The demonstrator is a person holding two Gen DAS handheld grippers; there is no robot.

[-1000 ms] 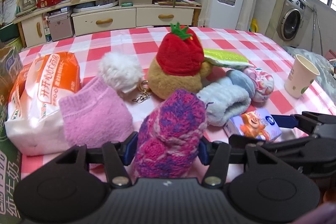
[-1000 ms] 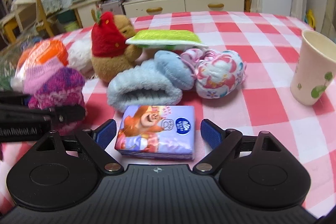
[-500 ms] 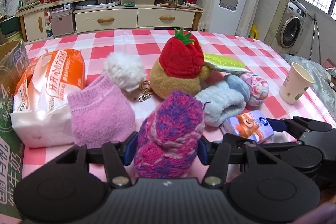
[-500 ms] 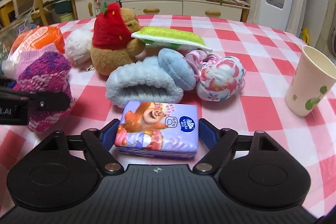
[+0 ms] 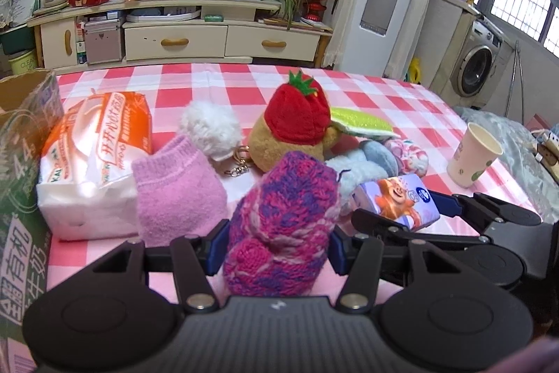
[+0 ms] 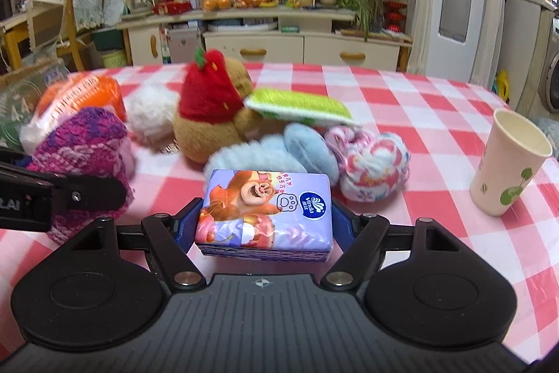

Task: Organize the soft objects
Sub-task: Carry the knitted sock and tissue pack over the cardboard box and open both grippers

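Soft objects heaped mid-table on the checked cloth [image 5: 223,83]: strawberry-capped plush [image 5: 293,128], pale blue slipper [image 6: 258,156], pink sock [image 5: 174,187], floral bundle [image 6: 374,163]. Left gripper [image 5: 277,247] narrowly set, pads pressed into a purple knit sock [image 5: 283,226]; right gripper [image 6: 265,226], having just closed from wider, pinched on a purple tissue pack [image 6: 269,208]. Risk, as judged: slick wrapper slipping free if tilted, or the two tools, side by side, colliding.
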